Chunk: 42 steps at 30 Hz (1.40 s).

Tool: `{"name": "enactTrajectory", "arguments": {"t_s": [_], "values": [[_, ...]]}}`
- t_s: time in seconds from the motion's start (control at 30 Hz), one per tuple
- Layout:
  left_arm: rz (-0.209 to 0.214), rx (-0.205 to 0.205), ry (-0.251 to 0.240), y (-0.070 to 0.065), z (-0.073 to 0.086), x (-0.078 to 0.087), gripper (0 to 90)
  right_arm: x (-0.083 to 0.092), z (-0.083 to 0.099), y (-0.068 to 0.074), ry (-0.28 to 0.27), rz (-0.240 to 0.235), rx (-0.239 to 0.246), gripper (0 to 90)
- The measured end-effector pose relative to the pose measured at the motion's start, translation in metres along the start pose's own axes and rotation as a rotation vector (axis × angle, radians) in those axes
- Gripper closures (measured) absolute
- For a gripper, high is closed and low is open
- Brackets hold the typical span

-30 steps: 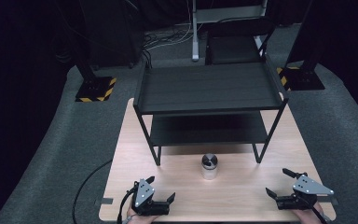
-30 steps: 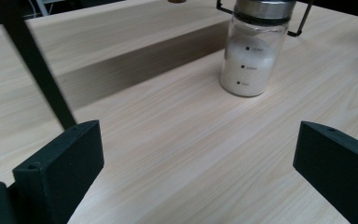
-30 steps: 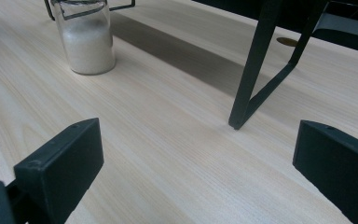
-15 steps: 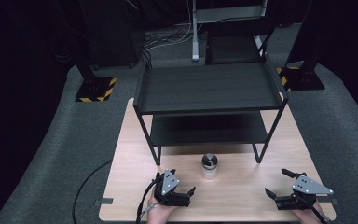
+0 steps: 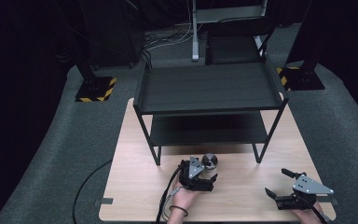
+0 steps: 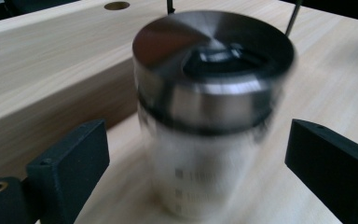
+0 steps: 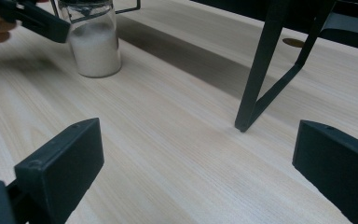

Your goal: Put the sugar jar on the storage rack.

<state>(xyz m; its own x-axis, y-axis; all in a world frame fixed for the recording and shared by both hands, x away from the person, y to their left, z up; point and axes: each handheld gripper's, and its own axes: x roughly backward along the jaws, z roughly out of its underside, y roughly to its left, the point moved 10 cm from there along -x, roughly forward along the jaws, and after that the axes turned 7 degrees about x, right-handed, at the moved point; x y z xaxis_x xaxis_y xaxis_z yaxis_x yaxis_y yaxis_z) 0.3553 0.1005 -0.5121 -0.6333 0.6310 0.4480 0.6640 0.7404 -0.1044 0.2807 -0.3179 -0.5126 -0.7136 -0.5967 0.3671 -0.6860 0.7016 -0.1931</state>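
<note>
Although its outline is blurred in the left gripper view, the jar [image 6: 209, 116] reads clearly enough: a clear glass body holding white powder, capped with a wide brushed-metal lid [image 6: 214, 60]. It stands upright on the wooden table [image 5: 135, 186], directly between the jaws of the left gripper [image 5: 209, 178], which are spread wide on either side of it and touch nothing. From the right gripper [image 5: 278, 184] it sits well off to the far left; that gripper rests apart near the table's right edge, its jaws likewise released and empty, with a leg of the black two-tier rack [image 5: 209, 88] standing ahead of it in its own view.

Glass with a powder filling should feel moderately weighty and completely rigid, so it will not give under the jaws. The wall is smooth and likely slippery, and glass can crack if pinched hard or knocked against the rack. The glass body just under the lid looks like the best place to take hold, since the lid's wider rim would catch on the jaws and stop a slide. Gripping the lid alone seems riskier, as I cannot tell how firmly it is fastened.
</note>
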Motion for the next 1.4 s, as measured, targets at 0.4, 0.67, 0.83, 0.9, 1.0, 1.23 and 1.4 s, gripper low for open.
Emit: {"name": "enactTrajectory", "arguments": {"t_s": [0.4,0.67,0.83,0.9,1.0,1.23,1.4], "values": [[0.033,-0.041,0.001,0.0,-0.004,-0.003,31.8,0.0,0.0,-0.001,0.011,0.004,-0.005,2.1],[0.083,-0.062,-0.07,-0.007,-0.028,0.019,31.8,0.0,0.0,-0.001,0.014,0.0,0.0,2.1],[0.11,-0.066,-0.12,-0.011,-0.048,0.032,31.8,0.0,0.0,-0.002,0.015,0.003,-0.004,2.1],[0.118,-0.076,-0.137,-0.013,-0.056,0.037,31.8,0.0,0.0,-0.002,0.014,0.002,-0.005,2.1],[0.127,-0.098,-0.162,-0.018,-0.068,0.043,31.8,0.0,0.0,-0.002,0.016,0.0,-0.003,2.1],[0.117,-0.123,-0.231,-0.023,-0.095,0.051,31.8,0.0,0.0,-0.002,0.017,-0.001,-0.005,2.1],[0.068,-0.11,-0.262,-0.018,-0.11,0.051,31.8,-0.001,0.0,-0.002,0.02,-0.004,-0.006,2.1]]}}
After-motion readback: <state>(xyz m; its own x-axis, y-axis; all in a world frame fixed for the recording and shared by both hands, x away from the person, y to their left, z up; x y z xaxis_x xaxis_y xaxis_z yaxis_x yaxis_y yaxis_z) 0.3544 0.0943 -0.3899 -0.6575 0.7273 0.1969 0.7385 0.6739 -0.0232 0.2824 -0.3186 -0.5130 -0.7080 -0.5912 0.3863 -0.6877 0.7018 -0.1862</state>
